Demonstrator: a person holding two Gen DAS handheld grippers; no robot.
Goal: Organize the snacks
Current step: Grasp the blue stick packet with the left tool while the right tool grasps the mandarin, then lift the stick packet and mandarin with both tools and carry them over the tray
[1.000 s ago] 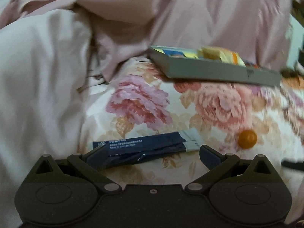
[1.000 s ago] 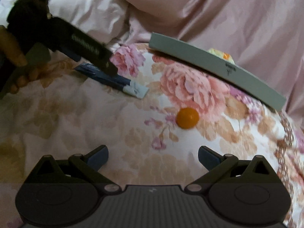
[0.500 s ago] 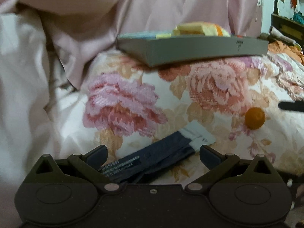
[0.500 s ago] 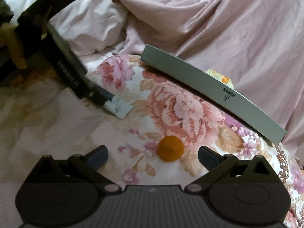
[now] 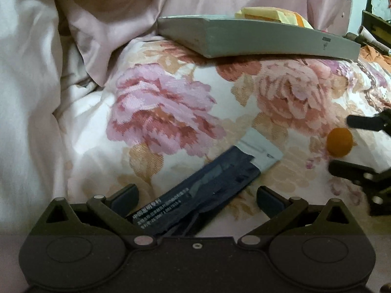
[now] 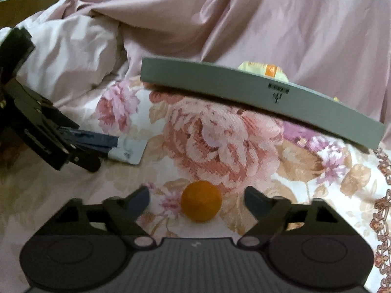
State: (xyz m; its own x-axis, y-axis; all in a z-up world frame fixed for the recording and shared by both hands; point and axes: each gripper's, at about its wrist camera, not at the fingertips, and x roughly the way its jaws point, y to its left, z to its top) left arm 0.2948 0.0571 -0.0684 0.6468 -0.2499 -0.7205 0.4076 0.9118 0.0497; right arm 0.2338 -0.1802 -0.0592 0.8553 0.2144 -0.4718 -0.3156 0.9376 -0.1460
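Down on the bed, both tools sit low over a floral quilt [image 5: 171, 112]. The left gripper [image 5: 197, 196] has its jaws spread wide, and a dark blue snack packet [image 5: 207, 188] lies flat between them, its printed end reaching back under the gripper body and its pale grey end [image 5: 262, 152] pointing ahead and to the right. Neither finger pad [image 5: 127, 194] clearly touches the packet; the pads stand to either side of it.

The right gripper [image 6: 196, 199] is likewise wide open. A small orange ball-shaped snack [image 6: 201, 200] rests on the quilt between its fingers, nearer the middle than either pad, touching neither. In the left wrist view the same orange piece [image 5: 339, 142] shows far to the right, between the dark fingers of the other tool.

Ahead of both grippers a shallow grey tray [image 6: 244, 90] lies on the quilt, its long side wall facing the cameras. Yellow and orange wrapped snacks [image 5: 271, 15] show over its rim. Beyond the tray, and off to the left, rumpled pink bedding [image 6: 268, 24] is heaped up. From the right wrist view the left tool appears well to the left, with the blue packet's pale end sticking out from it.
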